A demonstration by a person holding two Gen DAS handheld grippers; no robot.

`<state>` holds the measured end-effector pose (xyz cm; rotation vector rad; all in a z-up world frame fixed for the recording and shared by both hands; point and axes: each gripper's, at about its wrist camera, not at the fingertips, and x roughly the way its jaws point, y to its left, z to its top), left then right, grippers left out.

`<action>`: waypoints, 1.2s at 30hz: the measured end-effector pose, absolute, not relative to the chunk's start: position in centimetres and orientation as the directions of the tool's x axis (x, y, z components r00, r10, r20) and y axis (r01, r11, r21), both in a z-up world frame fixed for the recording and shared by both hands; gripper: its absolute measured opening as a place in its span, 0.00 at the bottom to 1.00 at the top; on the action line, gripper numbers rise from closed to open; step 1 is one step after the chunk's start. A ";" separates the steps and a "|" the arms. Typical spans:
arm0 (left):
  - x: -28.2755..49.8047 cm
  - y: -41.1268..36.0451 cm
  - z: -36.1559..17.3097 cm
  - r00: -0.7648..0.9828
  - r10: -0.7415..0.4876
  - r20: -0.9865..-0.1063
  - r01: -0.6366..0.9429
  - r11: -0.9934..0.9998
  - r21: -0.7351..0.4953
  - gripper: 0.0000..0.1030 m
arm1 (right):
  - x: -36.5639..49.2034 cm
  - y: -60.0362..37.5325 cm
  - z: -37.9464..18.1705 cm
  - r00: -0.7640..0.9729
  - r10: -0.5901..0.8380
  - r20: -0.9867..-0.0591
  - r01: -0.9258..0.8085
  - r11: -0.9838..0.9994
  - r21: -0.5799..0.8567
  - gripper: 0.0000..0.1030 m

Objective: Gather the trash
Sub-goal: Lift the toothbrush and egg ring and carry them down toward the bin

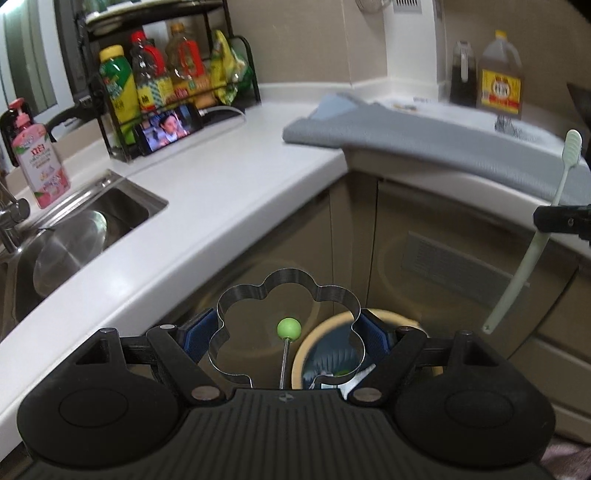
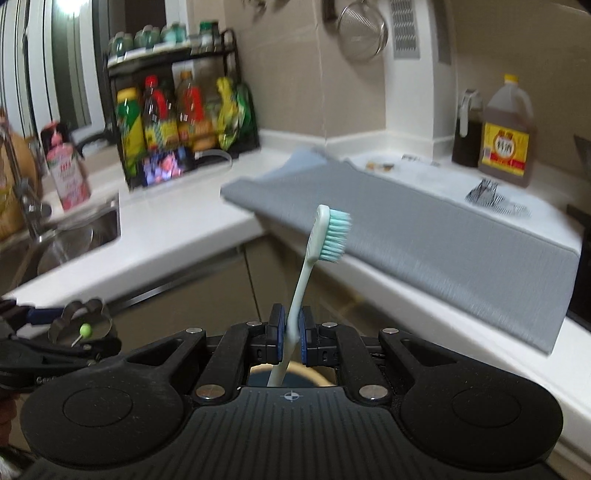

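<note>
Steel flower-shaped egg ring (image 1: 284, 325) is sitting clamped in the left tongs (image 1: 286, 332), hovering above the bin (image 1: 373, 350) at five o'clock. Right tongs (image 2: 291, 334) are pinching the toothbrush (image 2: 314, 258) upright; neither item is dropped yet.

This is a home kitchen. A white L-shaped countertop (image 1: 229, 173) wraps around ahead of the grippers, with beige cabinet doors (image 1: 424, 251) below it. Ahead and to the left sits a stainless steel sink (image 1: 92, 221) with a tap (image 1: 11, 221) and a pink pump bottle (image 1: 37, 158) beside it. Further ahead, a black rack (image 1: 173, 77) holds oil and sauce bottles, and a phone (image 1: 168, 127) showing video leans against it. To the right, a grey mat (image 1: 424, 147) lies on the counter, with a large jug of brown liquid (image 1: 500, 74) behind it. A metal strainer (image 2: 362, 33) hangs on the tiled wall.
</note>
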<state>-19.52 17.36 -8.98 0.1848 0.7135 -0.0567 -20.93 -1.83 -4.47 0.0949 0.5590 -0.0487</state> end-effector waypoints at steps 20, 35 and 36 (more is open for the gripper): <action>-17.9 17.2 -9.5 0.733 -0.006 -0.680 0.110 0.988 0.111 0.83 | -19.6 -0.9 -7.0 0.793 -0.035 -0.608 0.071 0.997 0.035 0.09; -16.7 17.1 -10.7 0.712 -0.012 -0.702 0.112 0.989 0.097 0.83 | -18.4 -1.0 -7.8 0.771 -0.039 -0.636 0.076 0.997 0.031 0.09; -16.6 17.1 -10.8 0.710 -0.012 -0.704 0.112 0.989 0.096 0.83 | -18.3 -1.1 -7.9 0.769 -0.039 -0.638 0.076 0.997 0.030 0.09</action>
